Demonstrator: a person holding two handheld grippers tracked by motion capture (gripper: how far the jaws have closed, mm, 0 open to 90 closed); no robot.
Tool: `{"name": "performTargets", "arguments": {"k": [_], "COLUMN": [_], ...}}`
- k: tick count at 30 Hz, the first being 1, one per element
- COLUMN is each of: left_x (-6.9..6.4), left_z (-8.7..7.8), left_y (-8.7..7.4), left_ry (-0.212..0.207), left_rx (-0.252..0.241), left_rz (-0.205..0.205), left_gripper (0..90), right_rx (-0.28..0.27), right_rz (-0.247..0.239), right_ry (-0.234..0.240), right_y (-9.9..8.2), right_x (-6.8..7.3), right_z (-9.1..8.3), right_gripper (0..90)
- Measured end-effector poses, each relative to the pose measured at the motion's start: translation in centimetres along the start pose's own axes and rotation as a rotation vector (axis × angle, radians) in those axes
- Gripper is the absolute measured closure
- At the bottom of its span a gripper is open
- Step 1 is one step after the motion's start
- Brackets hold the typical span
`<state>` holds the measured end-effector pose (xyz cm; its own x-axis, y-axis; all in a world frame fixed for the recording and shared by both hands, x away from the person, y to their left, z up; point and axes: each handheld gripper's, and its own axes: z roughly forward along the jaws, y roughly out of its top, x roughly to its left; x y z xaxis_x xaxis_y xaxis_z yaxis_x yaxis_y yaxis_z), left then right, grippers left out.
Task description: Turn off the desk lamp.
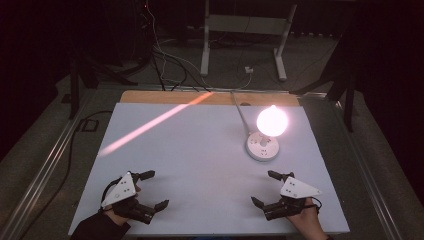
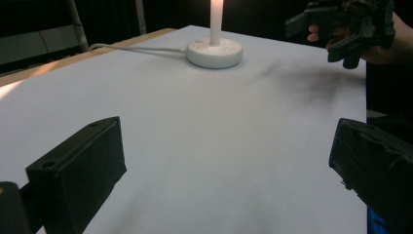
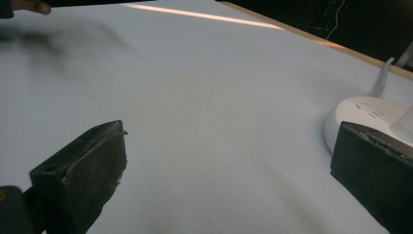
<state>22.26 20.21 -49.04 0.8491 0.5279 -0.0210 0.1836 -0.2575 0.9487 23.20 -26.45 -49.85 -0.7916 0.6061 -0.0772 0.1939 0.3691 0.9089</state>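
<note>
left gripper (image 1: 157, 189): lower left of frame, jaws spread wide, grasping nothing | right gripper (image 1: 264, 187): lower right, jaws spread, empty | lit desk lamp (image 1: 263, 145): right of centre on white table (image 1: 200, 165), round base just beyond right gripper

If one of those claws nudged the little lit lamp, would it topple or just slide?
Probably slide: the lamp sits on a wide, flat round base on the smooth white table. Pushed high on its thin stem, it might tip, since the glowing head sits up top. Its cord may tug back.
</note>
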Motion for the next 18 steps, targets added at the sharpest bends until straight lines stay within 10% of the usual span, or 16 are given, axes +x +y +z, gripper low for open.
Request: {"name": "performTargets", "arguments": {"k": [18], "left_x": [0.03], "left_z": [-0.11], "left_y": [0.07], "left_ry": [-0.004], "left_rx": [-0.001], "left_rz": [-0.005], "left_gripper": [0.5], "right_rx": [0.04], "right_rz": [-0.026], "right_ry": [0.005], "right_y": [-0.07], "right_x": [0.3], "right_z": [0.36], "right_gripper": [0.0]}}
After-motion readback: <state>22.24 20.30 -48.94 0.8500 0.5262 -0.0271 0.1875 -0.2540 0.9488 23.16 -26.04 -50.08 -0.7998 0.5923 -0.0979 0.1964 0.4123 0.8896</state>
